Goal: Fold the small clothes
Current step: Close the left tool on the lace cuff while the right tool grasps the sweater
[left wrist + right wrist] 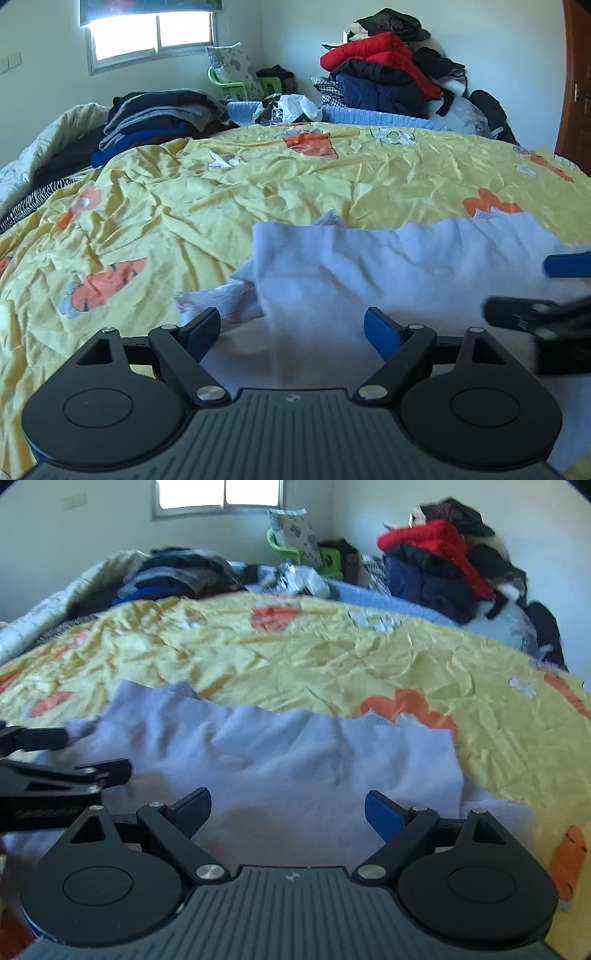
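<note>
From the left wrist we see our left gripper [291, 328] tilted down over the pale blue garment [388, 273], which lies on the yellow carrot-print bedspread [295, 177] and spreads from between the released, empty jaws toward twelve and two o'clock, while our right gripper [554, 284] shows at three o'clock over the same cloth. From the right wrist, our right gripper [288, 808] also angles down with jaws spread wide, grasping nothing; the garment [277, 753] fills the gap and runs toward twelve o'clock, with the left gripper [74, 753] at nine o'clock.
</note>
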The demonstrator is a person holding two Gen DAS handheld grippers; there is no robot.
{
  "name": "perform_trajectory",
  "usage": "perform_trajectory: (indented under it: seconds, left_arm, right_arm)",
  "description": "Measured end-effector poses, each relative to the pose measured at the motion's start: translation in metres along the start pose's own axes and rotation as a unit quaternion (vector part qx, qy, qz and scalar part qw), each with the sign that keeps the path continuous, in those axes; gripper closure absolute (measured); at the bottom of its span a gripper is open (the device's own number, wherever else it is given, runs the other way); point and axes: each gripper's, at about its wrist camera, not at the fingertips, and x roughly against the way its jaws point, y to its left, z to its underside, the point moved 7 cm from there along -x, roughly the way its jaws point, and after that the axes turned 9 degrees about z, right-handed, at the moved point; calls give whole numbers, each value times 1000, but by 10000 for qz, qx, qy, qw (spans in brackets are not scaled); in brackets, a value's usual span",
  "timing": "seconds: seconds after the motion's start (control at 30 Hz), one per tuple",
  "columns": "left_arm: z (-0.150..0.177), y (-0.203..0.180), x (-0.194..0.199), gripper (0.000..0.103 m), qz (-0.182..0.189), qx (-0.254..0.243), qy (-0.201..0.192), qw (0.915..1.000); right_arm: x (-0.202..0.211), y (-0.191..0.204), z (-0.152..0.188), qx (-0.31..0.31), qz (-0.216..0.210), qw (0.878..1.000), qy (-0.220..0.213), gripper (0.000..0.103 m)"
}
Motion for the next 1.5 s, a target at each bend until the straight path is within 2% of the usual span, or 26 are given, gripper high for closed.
perform_trajectory:
  seconds: [0.07, 0.13, 0.23, 0.33, 0.43, 0.57, 0.67, 0.8, 0.9, 1.03, 1.2, 1.27, 1.33, 1.43, 1.5]
  left_arm:
    - [4, 9, 0, 17, 55, 72, 63, 9999]
    - [3, 19, 8, 17, 114, 349, -37, 9993]
    - [1, 42, 29, 17, 36, 710, -356, 9968]
    - [3, 63, 37, 17, 67, 964, -291, 9949]
    - [10, 76, 34, 17, 431, 1207, 20, 9917]
    - [19, 80, 31, 15, 1033, 1498, 268, 9829]
    - [25, 79, 31, 2, 1433, 1726, 316, 9740]
    - [18, 75, 25, 1, 2039, 2045, 488, 9561]
    - [12, 67, 14, 1, 2645, 2364, 644, 9327]
    - [3, 63, 0, 1, 2810, 2450, 576, 9261]
    - [-11, 64, -24, 0, 3301, 2907, 452, 8969]
    - [-16, 64, -34, 0, 3447, 3024, 412, 8877]
    - [-22, 63, -40, 1, 3481, 3028, 364, 8865]
    - [-28, 57, -47, 1, 3401, 2810, 413, 8965]
    - [-31, 56, -49, 5, 3302, 2783, 409, 9010]
  right_arm:
    - [9, 7, 8, 229, -95, 9997, -56, 5]
    - [2, 10, 18, 519, 47, 9986, 92, 4]
    - [6, 3, 21, 132, 119, 9997, 187, 5]
    - [32, 10, 24, 164, 221, 9994, -194, 3]
    - [58, 26, 34, 280, 139, 9980, -550, 3]
    - [82, 41, 47, 282, -75, 9975, -637, 3]
    - [98, 55, 56, 428, -269, 9964, -674, 3]
    - [112, 83, 76, 964, -413, 9924, -639, 2]
    - [111, 105, 87, 1499, -173, 9859, -720, 3]
    - [105, 127, 88, 1849, 161, 9784, -905, 2]
    - [94, 148, 76, 2183, 581, 9670, -1180, 2]
    - [87, 155, 71, 2295, 715, 9623, -1268, 3]
    - [81, 161, 67, 2402, 866, 9570, -1379, 3]
    - [74, 172, 63, 2624, 1089, 9463, -1542, 6]
    - [73, 177, 62, 2737, 1059, 9427, -1584, 14]
